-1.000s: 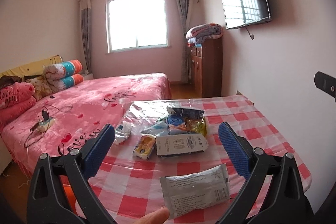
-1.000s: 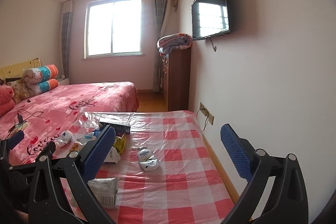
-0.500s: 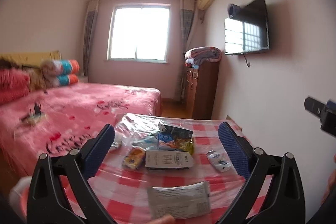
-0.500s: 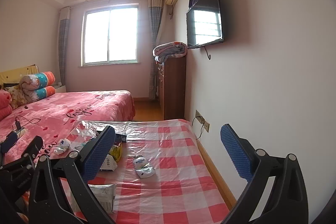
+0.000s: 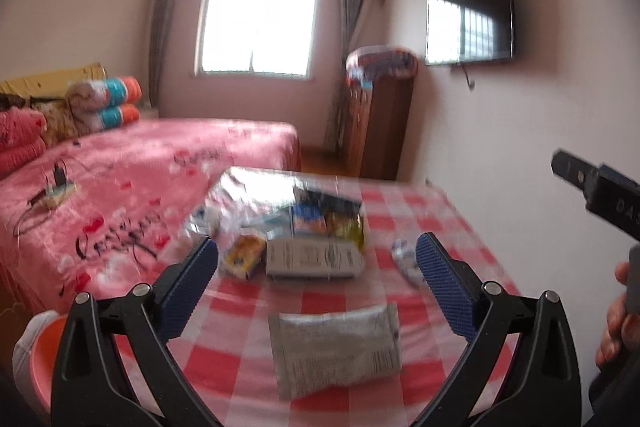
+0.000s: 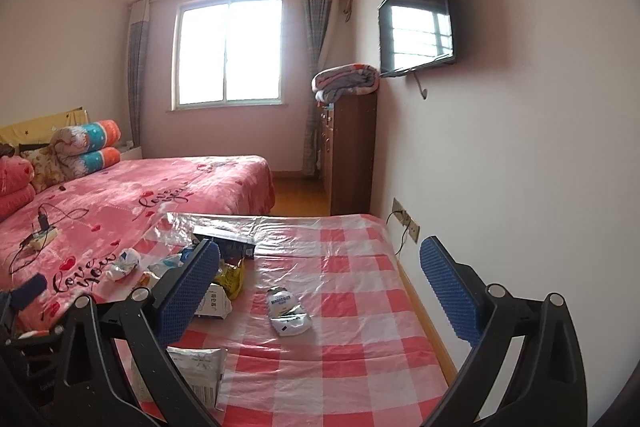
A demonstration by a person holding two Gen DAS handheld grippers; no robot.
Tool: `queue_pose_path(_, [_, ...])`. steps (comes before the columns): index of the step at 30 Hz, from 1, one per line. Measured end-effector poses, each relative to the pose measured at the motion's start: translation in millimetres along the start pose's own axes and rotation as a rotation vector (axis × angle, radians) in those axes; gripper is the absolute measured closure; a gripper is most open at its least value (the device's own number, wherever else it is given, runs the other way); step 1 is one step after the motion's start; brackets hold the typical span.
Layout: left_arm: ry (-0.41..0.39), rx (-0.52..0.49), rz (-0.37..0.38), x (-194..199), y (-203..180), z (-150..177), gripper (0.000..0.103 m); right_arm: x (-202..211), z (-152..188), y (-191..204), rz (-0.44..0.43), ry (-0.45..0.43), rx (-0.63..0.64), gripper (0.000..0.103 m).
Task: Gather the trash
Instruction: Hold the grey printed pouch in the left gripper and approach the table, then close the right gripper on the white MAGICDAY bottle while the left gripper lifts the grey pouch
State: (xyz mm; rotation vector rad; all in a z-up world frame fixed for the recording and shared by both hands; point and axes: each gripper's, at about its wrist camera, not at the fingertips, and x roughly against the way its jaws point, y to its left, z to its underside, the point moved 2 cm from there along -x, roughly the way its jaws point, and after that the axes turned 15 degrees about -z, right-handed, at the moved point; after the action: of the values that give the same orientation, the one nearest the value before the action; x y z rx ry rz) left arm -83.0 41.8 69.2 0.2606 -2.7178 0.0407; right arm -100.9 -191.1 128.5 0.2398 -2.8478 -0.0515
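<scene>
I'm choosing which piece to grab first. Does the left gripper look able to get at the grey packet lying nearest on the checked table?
Probably yes. The left gripper is open, and the grey packet lies flat just ahead between its fingers, apart from the other wrappers, with nothing on top.

My two wrist cameras look from the near end along the checked table [image 5: 460,227] [image 6: 360,267], sharing it, the bed [image 6: 160,195] and the far window [image 5: 258,23].

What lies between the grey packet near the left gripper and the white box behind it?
Only bare checked tablecloth separates the grey packet from the white box, in the left wrist view.
</scene>
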Motion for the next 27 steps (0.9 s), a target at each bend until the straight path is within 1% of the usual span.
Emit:
queue_pose_path(4, [0.107, -0.036, 0.019, -16.0, -6.2, 12.6, 0.004, -17.6, 7.8, -2.6, -0.003, 0.035, 0.004, 0.004])
queue_pose_path(9, [0.204, -0.076, 0.055, -32.8, -17.3, 28.6, 0.004, -41.4, 23.3, -11.1, -0.013, 0.097, -0.008, 0.004])
queue_pose_path(10, [0.234, -0.08, 0.066, -38.2, -19.7, 32.6, 0.004, -44.9, 26.2, -13.4, -0.016, 0.106, -0.012, 0.004])
queue_pose_path(13, [0.286, -0.085, 0.084, -47.4, -24.6, 40.6, 0.004, -55.2, 35.4, -19.5, -0.026, 0.133, -0.022, 0.004])
queue_pose_path(16, [0.326, -0.113, 0.097, -56.5, -32.6, 48.2, 0.004, -66.0, 44.0, -24.2, -0.037, 0.166, -0.027, 0.004])
queue_pose_path(20, [0.381, -0.142, 0.115, -67.6, -42.9, 57.9, 0.004, -83.5, 58.5, -28.6, -0.096, 0.23, -0.04, 0.004])
queue_pose_path(27, [0.469, -0.132, 0.116, -88.2, -43.7, 70.4, 0.004, -116.7, 86.4, -31.1, -0.216, 0.37, -0.076, 0.004])
